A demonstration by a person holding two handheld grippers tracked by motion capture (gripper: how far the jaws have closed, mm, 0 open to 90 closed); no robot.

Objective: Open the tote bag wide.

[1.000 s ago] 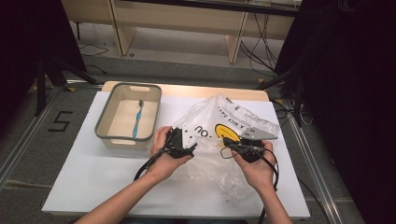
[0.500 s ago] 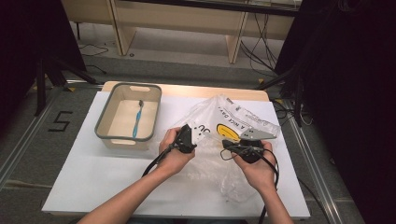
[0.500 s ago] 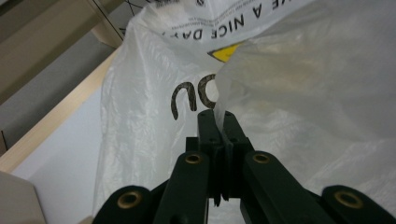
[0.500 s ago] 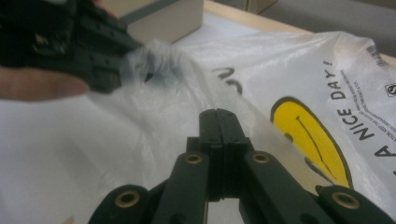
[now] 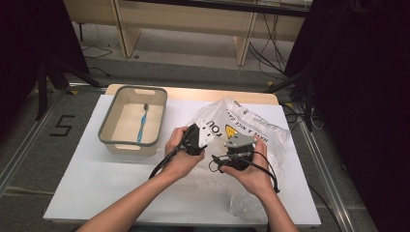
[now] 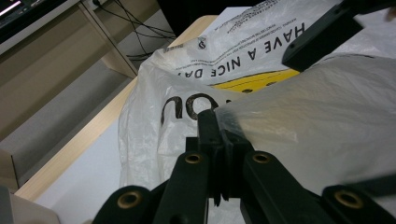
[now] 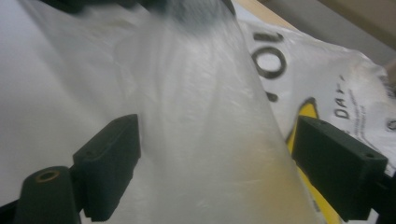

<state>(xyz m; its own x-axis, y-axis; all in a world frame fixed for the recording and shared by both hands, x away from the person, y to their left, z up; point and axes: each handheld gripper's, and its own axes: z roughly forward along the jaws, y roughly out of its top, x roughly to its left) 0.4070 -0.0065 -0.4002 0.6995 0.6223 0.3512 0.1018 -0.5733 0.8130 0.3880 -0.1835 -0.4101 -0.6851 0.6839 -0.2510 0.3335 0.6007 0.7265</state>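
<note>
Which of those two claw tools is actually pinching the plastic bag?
The left gripper: its jaws are shut on the bag. The right gripper stands open around it.

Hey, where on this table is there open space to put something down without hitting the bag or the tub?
Bare white table runs along the near-left, in front of the grey tub and left of the forearm. A narrower strip lies between tub and plastic bag at the back. The right half is crowded: bag, left gripper, right gripper.

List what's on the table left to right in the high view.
Grey tub holding a blue toothbrush → left gripper, shut on the plastic bag → right gripper, jaws open around a fold → far end of the plastic bag.
</note>
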